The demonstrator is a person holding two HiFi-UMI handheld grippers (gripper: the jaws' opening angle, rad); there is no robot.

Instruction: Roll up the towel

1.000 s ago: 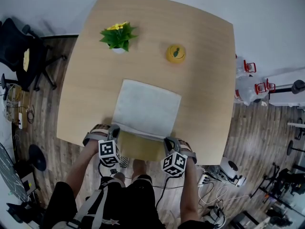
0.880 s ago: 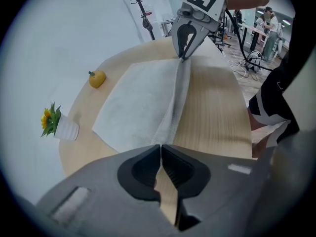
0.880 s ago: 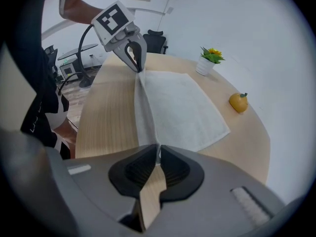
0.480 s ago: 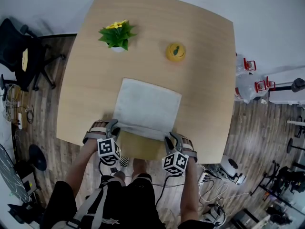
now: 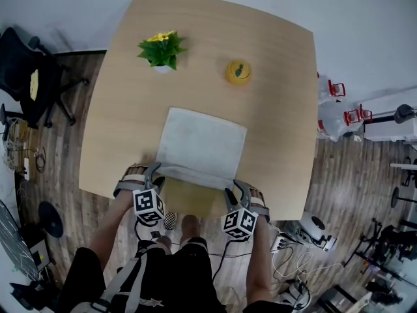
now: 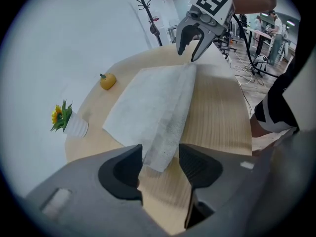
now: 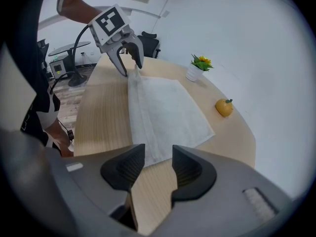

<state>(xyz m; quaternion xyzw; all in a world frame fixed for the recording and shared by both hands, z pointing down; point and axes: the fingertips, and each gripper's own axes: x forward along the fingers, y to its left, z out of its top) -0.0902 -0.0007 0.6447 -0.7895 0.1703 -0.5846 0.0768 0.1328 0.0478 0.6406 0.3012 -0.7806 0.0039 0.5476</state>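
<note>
Wood surface (image 5: 280,109): left gripper (image 5: 154,173) and right gripper (image 5: 233,192) fingers opening, releasing folded towel (image 5: 202,142) edge; towel staying put.

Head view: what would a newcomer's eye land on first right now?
The white towel lies spread on the table, its near edge folded over once. At that fold's two ends sit the left gripper and right gripper, jaws just opened, with the fold between them but not pinched. Beyond the towel stand a potted yellow flower and a small yellow fruit.
</note>
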